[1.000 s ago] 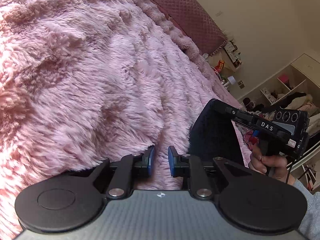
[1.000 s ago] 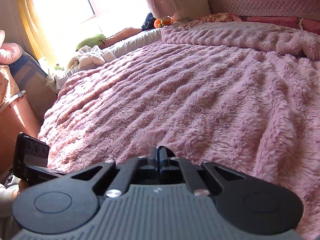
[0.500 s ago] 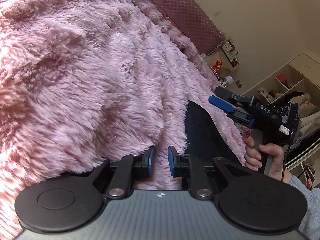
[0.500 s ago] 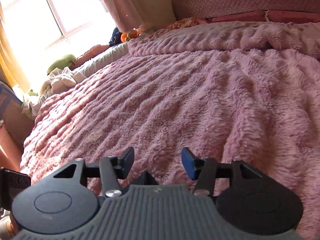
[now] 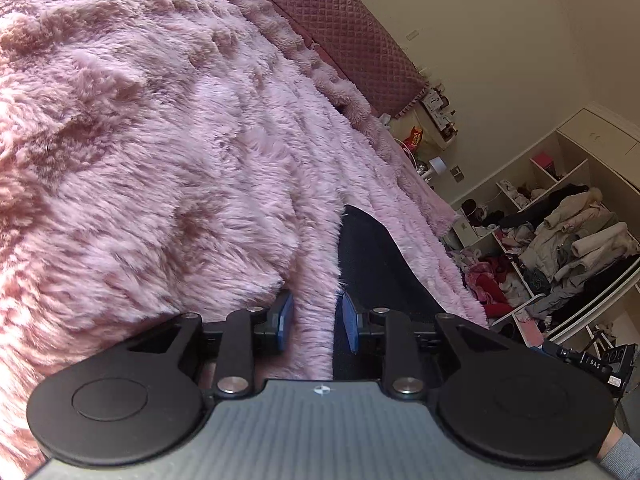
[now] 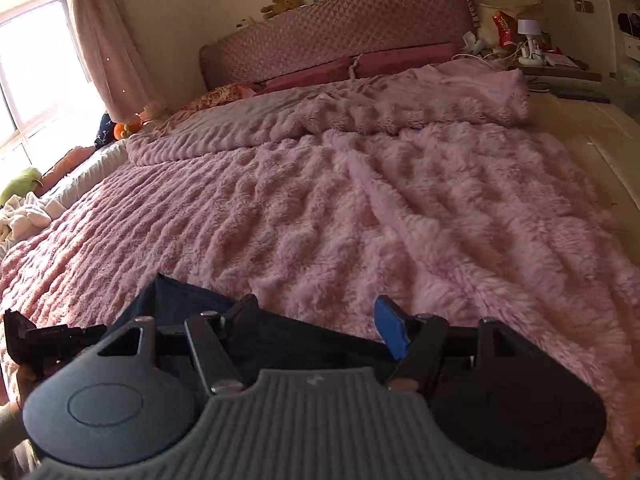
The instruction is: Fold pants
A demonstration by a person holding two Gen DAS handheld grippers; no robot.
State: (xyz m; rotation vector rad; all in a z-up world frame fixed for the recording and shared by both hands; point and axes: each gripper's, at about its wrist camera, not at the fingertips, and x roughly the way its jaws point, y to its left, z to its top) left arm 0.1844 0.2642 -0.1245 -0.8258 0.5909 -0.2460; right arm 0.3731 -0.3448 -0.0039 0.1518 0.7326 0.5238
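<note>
The dark pants [image 5: 372, 264] lie on the fluffy pink blanket [image 5: 160, 140] at the near edge of the bed. In the right wrist view they show as a dark strip [image 6: 288, 336] right under the fingers. My left gripper [image 5: 316, 320] is open a little, its blue pads astride a ridge of blanket beside the pants' left edge. My right gripper [image 6: 316, 320] is wide open and empty, low over the pants. The right gripper also shows at the lower right of the left wrist view [image 5: 588, 360].
A quilted headboard [image 6: 336, 40] and dark red pillows [image 6: 360, 68] stand at the far end. A cluttered nightstand [image 6: 532, 52] is at the far right. Open shelves with piled clothes [image 5: 560, 240] are beside the bed. A window and curtain [image 6: 92, 40] are on the left.
My right gripper opened, let the pants drop flat on the blanket, and drew back and lower. My left gripper stayed in place, slightly open.
</note>
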